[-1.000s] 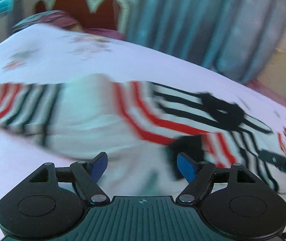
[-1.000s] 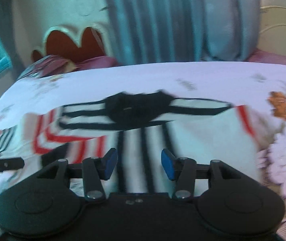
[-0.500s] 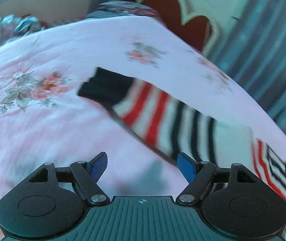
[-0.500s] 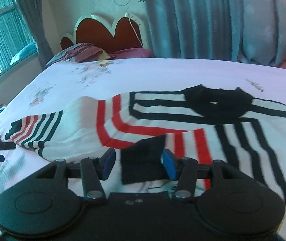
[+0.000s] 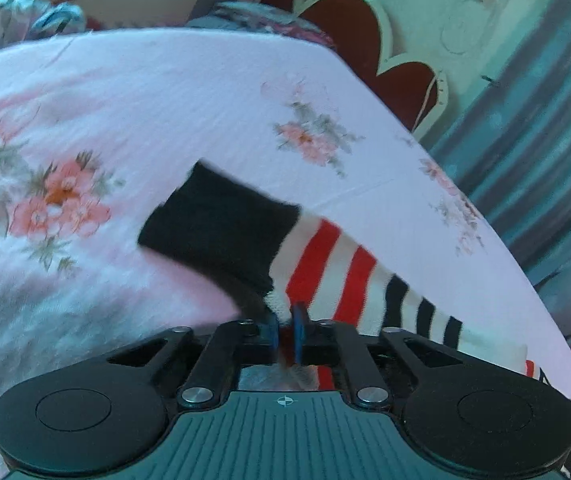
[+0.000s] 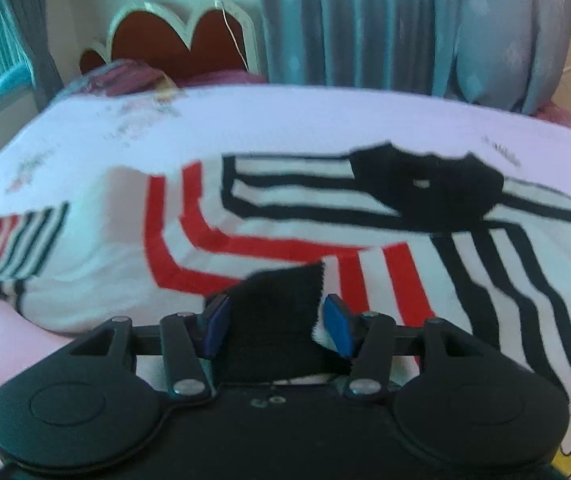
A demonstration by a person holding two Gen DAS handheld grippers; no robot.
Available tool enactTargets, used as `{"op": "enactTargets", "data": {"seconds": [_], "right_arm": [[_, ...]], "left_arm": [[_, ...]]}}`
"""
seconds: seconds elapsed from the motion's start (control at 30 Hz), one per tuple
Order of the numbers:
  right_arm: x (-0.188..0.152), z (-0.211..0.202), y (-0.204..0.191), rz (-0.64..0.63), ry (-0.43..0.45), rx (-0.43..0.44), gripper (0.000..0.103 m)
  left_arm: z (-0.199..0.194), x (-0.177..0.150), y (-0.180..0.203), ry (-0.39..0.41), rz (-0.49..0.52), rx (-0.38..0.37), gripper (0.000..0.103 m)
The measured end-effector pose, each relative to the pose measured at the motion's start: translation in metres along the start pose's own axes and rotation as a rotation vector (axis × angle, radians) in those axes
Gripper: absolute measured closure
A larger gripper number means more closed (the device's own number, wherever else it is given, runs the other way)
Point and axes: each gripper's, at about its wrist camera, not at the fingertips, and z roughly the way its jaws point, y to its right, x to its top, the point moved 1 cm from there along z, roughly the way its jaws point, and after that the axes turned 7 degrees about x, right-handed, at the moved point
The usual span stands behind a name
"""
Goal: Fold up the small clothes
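A striped knit sweater (image 6: 285, 232) lies spread across the floral bedsheet (image 5: 125, 112), collar toward the far side in the right wrist view, its body white with red and black bands. I judge it light, soft and floppy: it will drape and drag instead of holding shape, and the knit should grip well between pads, so it will not slip easily. The ribbed black cuffs look like the firmest places to take hold, since they are thicker than the sleeve cloth.

The left sleeve (image 5: 349, 276) runs out to the left of the body, ending in a black cuff (image 5: 221, 232). The left gripper (image 5: 284, 326) sits low over the sheet, its blue fingers pressed together and pinching the sleeve's near edge just behind that cuff.

The other black cuff (image 6: 277, 304) lies folded in over the near part of the body. The right gripper (image 6: 277, 326) points toward the collar (image 6: 429, 188), its jaws spread with this cuff between them; whether the pads touch the cloth I cannot tell.
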Motion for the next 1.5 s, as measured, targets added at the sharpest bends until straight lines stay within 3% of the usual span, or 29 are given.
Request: {"op": "enactTargets", "data": {"seconds": [0.13,0.33,0.53,0.67,0.8,0.93,0.97,1.0,1.07,1.23,1.33,1.37,1.43,1.47,1.5], "right_arm": [[0.002,-0.006,0.005,0.026,0.019,0.019,0.053],[0.005,-0.034,0.025,0.067,0.090,0.039,0.052],[-0.003,-0.072,0.074,0.171,0.141,-0.002,0.052],[-0.017,-0.099,0.113,0.222,0.163,-0.052,0.047],[-0.030,-0.114,0.143,0.287,0.165,-0.063,0.044],[-0.032,-0.117,0.150,0.306,0.170,-0.021,0.041],[-0.031,-0.116,0.149,0.304,0.169,-0.009,0.039],[-0.032,-0.117,0.148,0.303,0.168,0.007,0.035],[-0.028,-0.111,0.138,0.291,0.167,0.043,0.032],[-0.015,-0.090,0.101,0.197,0.125,0.090,0.032],[-0.004,-0.071,0.078,0.128,0.090,0.047,0.032],[-0.002,-0.065,0.073,0.113,0.075,0.023,0.033],[0.000,-0.055,0.069,0.116,0.046,-0.005,0.050],[0.000,-0.053,0.070,0.128,0.037,-0.008,0.067],[0.000,-0.052,0.071,0.143,0.036,-0.015,0.077]], "left_arm": [[-0.027,0.004,0.033,0.105,0.109,-0.061,0.098],[-0.091,-0.015,0.140,0.225,0.402,-0.297,0.098],[-0.122,-0.096,0.262,0.159,0.650,-0.565,0.098],[-0.123,-0.177,0.321,0.050,0.851,-0.652,0.098],[-0.113,-0.236,0.344,-0.047,1.035,-0.597,0.098],[-0.128,-0.242,0.324,-0.053,1.041,-0.568,0.092],[-0.131,-0.237,0.318,-0.050,1.029,-0.562,0.075],[-0.139,-0.237,0.308,-0.038,1.013,-0.547,0.048],[-0.149,-0.227,0.289,0.013,0.981,-0.512,0.032],[-0.144,-0.193,0.241,0.096,0.960,-0.363,0.032],[-0.128,-0.181,0.211,0.112,0.954,-0.245,0.032],[-0.122,-0.178,0.202,0.119,0.952,-0.202,0.032],[-0.111,-0.175,0.191,0.116,0.943,-0.154,0.032],[-0.105,-0.174,0.188,0.114,0.939,-0.136,0.032],[-0.099,-0.174,0.187,0.114,0.931,-0.130,0.035]]}}
